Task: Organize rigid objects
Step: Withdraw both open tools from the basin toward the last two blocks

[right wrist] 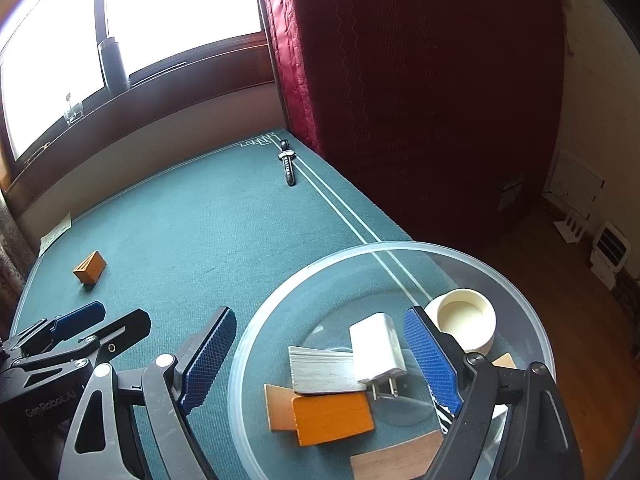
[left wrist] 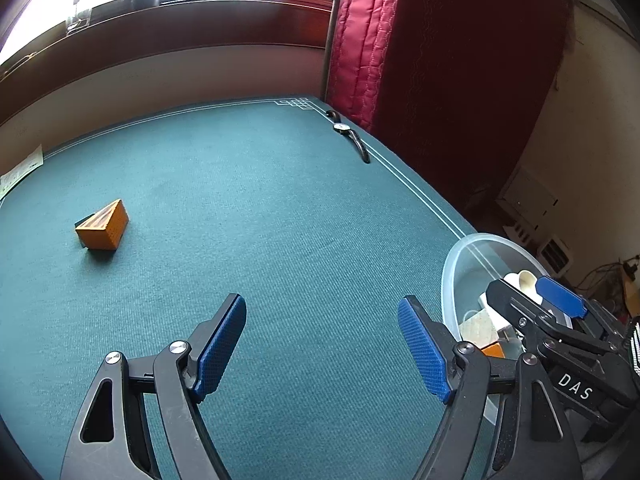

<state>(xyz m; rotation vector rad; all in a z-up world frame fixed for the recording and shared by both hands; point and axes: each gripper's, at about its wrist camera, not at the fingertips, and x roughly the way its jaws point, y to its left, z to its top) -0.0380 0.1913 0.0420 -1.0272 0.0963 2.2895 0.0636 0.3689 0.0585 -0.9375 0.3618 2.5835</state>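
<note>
An orange wedge block [left wrist: 103, 227] lies on the green table at the far left; it also shows in the right wrist view [right wrist: 90, 267]. My left gripper [left wrist: 322, 350] is open and empty, above bare table. A clear plastic bowl [right wrist: 532, 280] at the table's right edge holds a white charger [right wrist: 378, 346], a grey block [right wrist: 320, 372], an orange block [right wrist: 334, 418], wooden pieces and a cream round cup [right wrist: 466, 320]. My right gripper [right wrist: 320, 354] is open and empty above the bowl's near-left rim. The bowl also shows in the left wrist view [left wrist: 464, 256].
A black wristwatch [left wrist: 351, 136] lies near the far right table corner, also in the right wrist view [right wrist: 288, 162]. A red curtain [right wrist: 420, 80] hangs just past the table's right edge. A paper slip [left wrist: 20, 172] lies at the far left edge.
</note>
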